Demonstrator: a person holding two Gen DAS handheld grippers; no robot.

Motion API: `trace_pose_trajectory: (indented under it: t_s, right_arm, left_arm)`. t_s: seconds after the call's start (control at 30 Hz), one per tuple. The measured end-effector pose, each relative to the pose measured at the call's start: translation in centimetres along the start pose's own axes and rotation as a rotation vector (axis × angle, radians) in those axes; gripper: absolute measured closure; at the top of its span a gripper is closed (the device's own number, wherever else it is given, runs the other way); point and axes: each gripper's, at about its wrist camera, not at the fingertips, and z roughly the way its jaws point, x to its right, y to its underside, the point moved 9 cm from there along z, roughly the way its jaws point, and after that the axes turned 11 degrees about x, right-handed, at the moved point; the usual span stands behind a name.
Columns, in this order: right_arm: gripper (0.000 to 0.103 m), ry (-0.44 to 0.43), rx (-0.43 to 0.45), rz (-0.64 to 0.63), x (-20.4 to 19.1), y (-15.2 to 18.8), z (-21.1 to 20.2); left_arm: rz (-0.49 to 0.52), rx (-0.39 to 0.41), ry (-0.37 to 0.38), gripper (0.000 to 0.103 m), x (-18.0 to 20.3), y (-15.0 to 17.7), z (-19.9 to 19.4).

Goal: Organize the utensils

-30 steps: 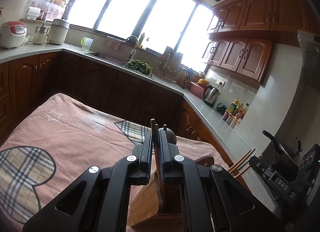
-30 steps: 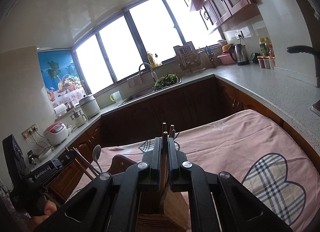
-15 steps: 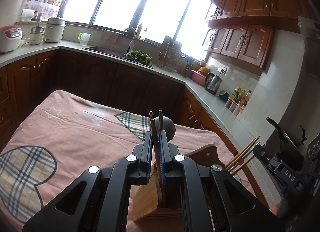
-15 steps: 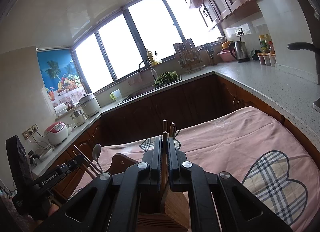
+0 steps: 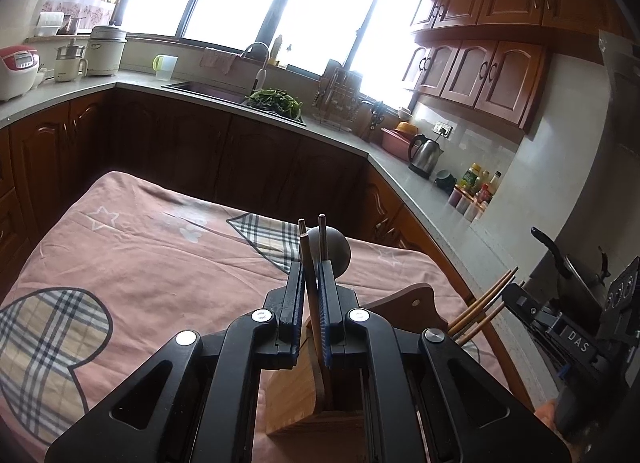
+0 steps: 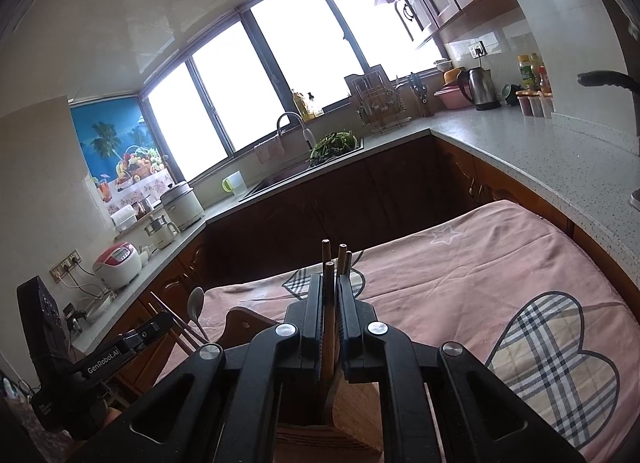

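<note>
My left gripper (image 5: 311,275) is shut on a brown chopstick (image 5: 309,263) and a grey spoon (image 5: 334,253), held over the wooden utensil holder (image 5: 292,395). My right gripper (image 6: 330,283) stands over the same holder (image 6: 356,395) with several chopsticks (image 6: 329,275) between its jaws. Those jaws are opening, and a thin gap shows beside the sticks. From the right wrist view, the left gripper (image 6: 164,323) shows at the left with the spoon (image 6: 196,301) sticking up. The right gripper (image 5: 516,299) appears at the right of the left wrist view, with its chopsticks (image 5: 480,311) fanned out.
The holder stands on a table under a pink cloth (image 5: 160,263) with plaid hearts. Dark cabinets and a grey counter (image 6: 560,151) wrap around behind, carrying a sink with greens (image 5: 276,99), a kettle (image 5: 426,151) and a rice cooker (image 6: 118,261). A pan handle (image 5: 552,247) juts out at the right.
The right jaws have parted slightly around the chopsticks. The left gripper has tilted a little, still clamped on its utensils.
</note>
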Motion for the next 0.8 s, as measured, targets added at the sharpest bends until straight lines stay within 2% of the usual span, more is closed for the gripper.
trace_pose_trajectory:
  t_s: [0.3, 0.37, 0.47, 0.5, 0.53, 0.6, 0.67, 0.73, 0.8]
  right_arm:
    - [0.093, 0.005, -0.005, -0.002, 0.0, -0.1, -0.4]
    - [0.093, 0.005, -0.004, -0.001, -0.1, -0.2, -0.5]
    - [0.089, 0.007, -0.001, 0.005, -0.2, -0.4, -0.7]
    - [0.084, 0.009, 0.0, 0.007, -0.2, -0.4, -0.8]
    - [0.08, 0.01, 0.002, 0.009, -0.1, -0.4, -0.9]
    - [0.056, 0.01, 0.007, 0.02, 0.0, -0.4, -1.1]
    - [0.055, 0.005, 0.008, 0.027, -0.1, -0.5, -1.3]
    - [0.048, 0.001, 0.013, 0.035, -0.1, -0.6, -1.6]
    - [0.021, -0.002, 0.025, 0.045, -0.1, -0.8, -1.9]
  left_arm:
    - [0.007, -0.009, 0.0, 0.097, 0.1, 0.1, -0.2]
    - [0.007, -0.017, 0.002, 0.093, 0.1, 0.2, -0.3]
    - [0.003, -0.018, -0.002, 0.076, -0.1, 0.3, -0.5]
    - [0.0, -0.017, -0.004, 0.066, -0.2, 0.3, -0.6]
    - [-0.005, -0.013, -0.004, 0.059, -0.3, 0.3, -0.8]
    - [-0.006, -0.011, -0.007, 0.055, -0.4, 0.3, -1.0]
    - [-0.007, -0.015, -0.011, 0.044, -0.5, 0.3, -1.2]
    - [-0.011, -0.016, -0.016, 0.03, -0.7, 0.4, -1.6]
    - [-0.011, -0.015, -0.02, 0.024, -0.9, 0.5, -2.1]
